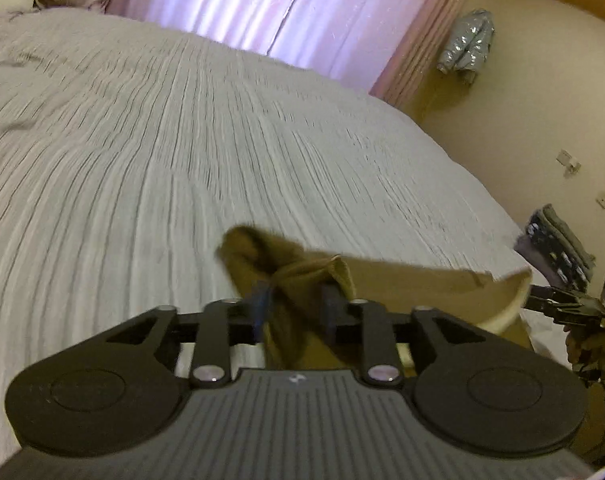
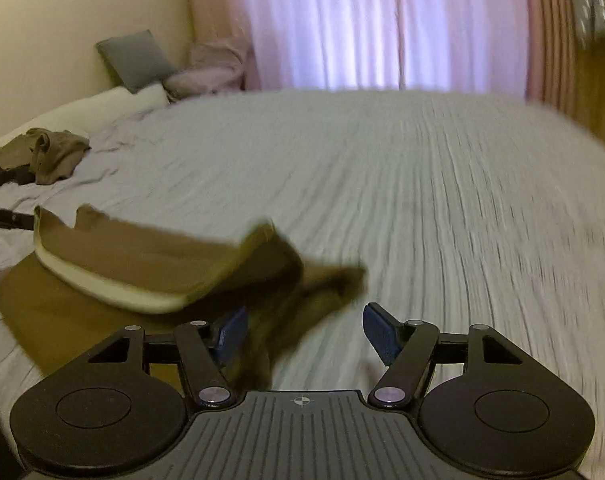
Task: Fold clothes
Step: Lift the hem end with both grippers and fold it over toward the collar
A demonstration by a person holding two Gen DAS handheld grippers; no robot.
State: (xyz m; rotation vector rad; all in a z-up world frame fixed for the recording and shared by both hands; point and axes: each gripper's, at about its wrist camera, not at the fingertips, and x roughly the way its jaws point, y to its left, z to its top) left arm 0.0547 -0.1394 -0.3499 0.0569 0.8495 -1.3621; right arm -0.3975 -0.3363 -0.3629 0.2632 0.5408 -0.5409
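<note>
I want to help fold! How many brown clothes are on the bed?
2. One brown garment lies near both tongs. Another, crumpled, sits far back near the pillows. More could be out of view.

Left tool partly parted around bunched cloth; right tool spread wide, pads free

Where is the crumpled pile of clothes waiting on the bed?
In the right wrist view, the crumpled olive pile lies far left on the bed, near the white pillow.
</note>
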